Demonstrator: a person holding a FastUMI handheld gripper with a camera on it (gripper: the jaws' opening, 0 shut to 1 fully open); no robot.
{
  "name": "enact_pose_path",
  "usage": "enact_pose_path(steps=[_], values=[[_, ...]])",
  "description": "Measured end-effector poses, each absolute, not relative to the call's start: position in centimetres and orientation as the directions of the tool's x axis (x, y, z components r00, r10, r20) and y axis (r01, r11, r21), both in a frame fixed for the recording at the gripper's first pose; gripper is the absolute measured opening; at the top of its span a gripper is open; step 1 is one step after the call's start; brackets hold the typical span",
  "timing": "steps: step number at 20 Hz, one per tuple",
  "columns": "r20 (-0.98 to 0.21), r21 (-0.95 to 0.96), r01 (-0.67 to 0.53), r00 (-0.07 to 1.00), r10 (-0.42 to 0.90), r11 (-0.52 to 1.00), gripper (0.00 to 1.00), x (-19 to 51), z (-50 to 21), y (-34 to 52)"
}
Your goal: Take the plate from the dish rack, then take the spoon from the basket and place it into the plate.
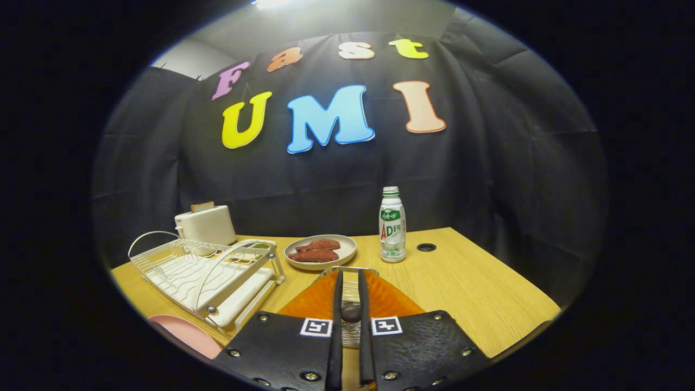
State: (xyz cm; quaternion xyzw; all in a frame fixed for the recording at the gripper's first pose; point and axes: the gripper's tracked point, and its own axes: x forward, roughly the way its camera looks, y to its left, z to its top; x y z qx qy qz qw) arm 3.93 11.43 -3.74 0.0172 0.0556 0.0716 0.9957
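The gripper (pixel 350 282) has its fingers nearly together, pinched on a dark spoon handle (pixel 351 313), I think, though it's hard to make out down there. Under them sits the orange basket (pixel 391 301). Just off to the left is the white dish rack (pixel 209 271), with a pink plate (pixel 182 334) beside its near corner. Beyond the tips there's a plate of meat (pixel 320 252) and a bottle (pixel 392 225).

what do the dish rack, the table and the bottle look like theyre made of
Dish rack: thin white-coated wire, probably metal, over a smooth white tray, likely plastic. Table: pale wood-grain top, matte; solid wood or laminate cannot be told. Bottle: glossy white plastic by its look, with a printed label and green cap. The gripper has its jaws nearly shut.
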Motion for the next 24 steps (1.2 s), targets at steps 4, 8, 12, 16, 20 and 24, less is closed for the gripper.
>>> enact_pose_path(steps=[4, 8, 12, 16, 20, 24], values=[[-0.161, -0.015, -0.144, 0.977, 0.139, 0.990, 0.12, 3.6, -3.4, 11.9], [-0.186, -0.018, -0.137, 0.974, 0.132, 0.990, 0.06, 4.0, -2.4, 12.4], [-0.213, -0.021, -0.134, 0.969, 0.127, 0.991, 0.07, 4.0, -2.3, 12.1], [-0.222, -0.024, -0.113, 0.969, 0.105, 0.993, 0.06, 4.0, -1.9, 11.5], [-0.218, -0.027, -0.106, 0.971, 0.098, 0.994, 0.06, 3.9, -0.8, 11.4], [-0.214, -0.015, -0.092, 0.973, 0.087, 0.996, 0.06, 3.7, 1.7, 11.6]])
